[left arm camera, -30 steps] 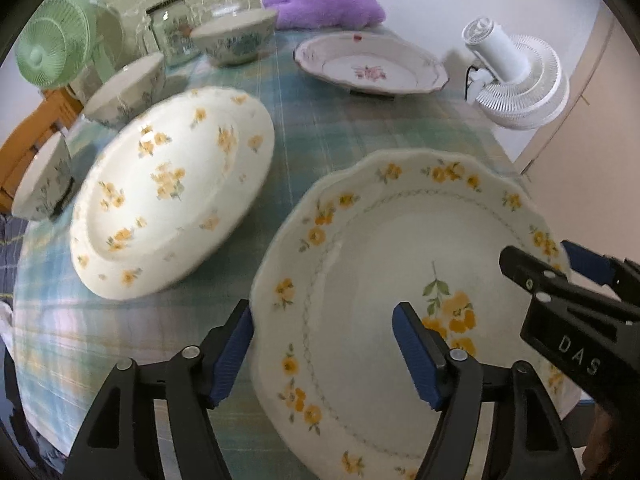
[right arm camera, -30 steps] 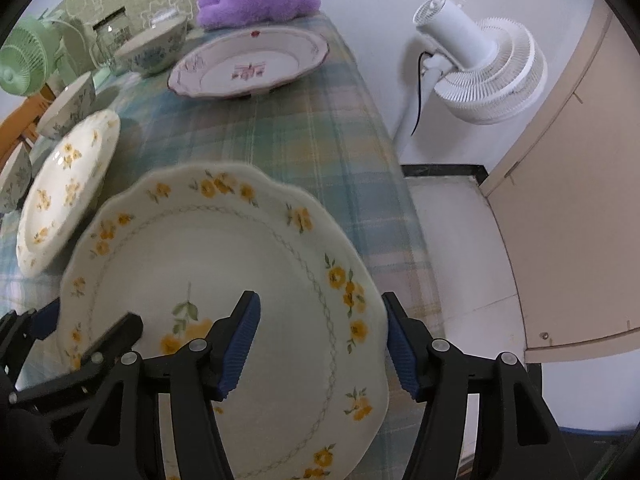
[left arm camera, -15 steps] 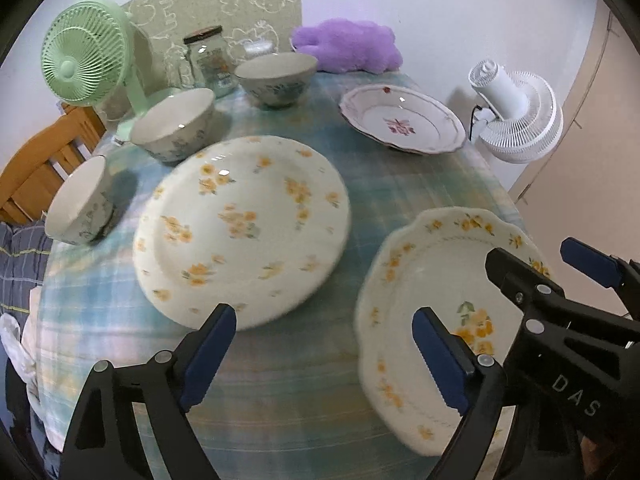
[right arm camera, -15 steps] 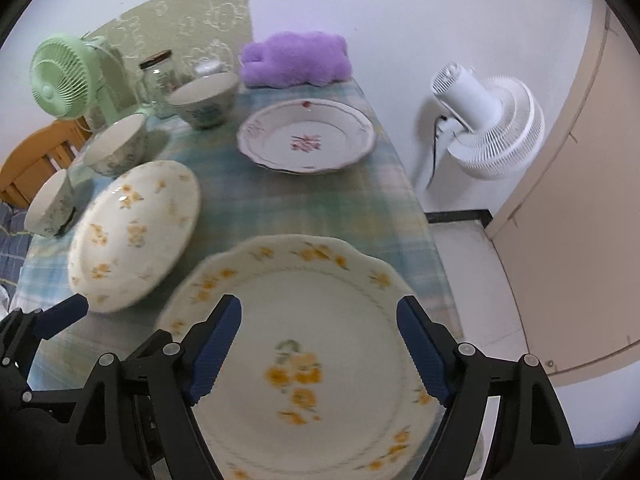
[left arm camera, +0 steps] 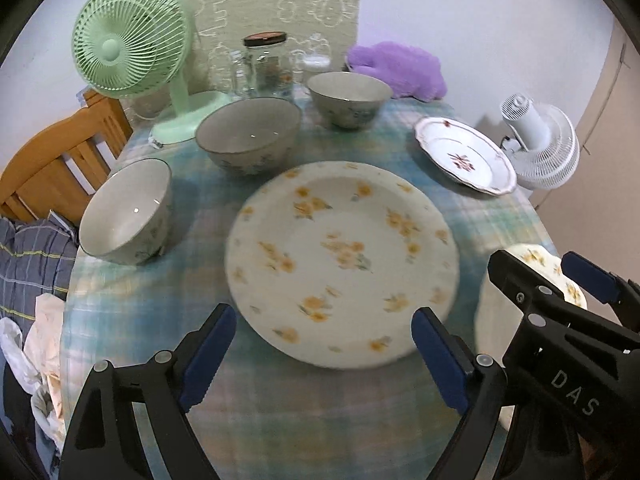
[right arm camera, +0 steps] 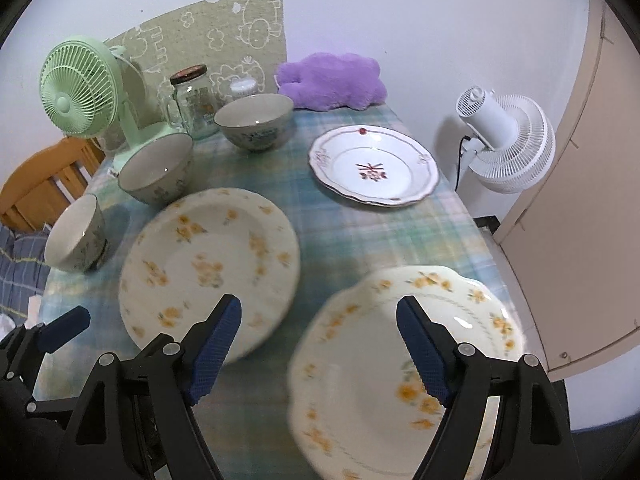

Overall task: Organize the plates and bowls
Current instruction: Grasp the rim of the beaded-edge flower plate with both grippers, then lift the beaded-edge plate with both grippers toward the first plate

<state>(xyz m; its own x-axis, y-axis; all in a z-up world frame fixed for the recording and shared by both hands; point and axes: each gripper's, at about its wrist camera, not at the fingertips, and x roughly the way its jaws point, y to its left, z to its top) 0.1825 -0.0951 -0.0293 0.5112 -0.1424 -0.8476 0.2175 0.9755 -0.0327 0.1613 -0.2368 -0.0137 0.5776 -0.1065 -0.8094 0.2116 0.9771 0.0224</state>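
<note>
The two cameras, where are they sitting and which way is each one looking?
Left wrist view: sits on the left gripper, looks down at the round plate and three bowls; its open jaws and the right gripper show.
Right wrist view: sits on the right gripper, looks down at the wavy plate; its open jaws and the left gripper show.
Both share the green fan and purple toy.
</note>
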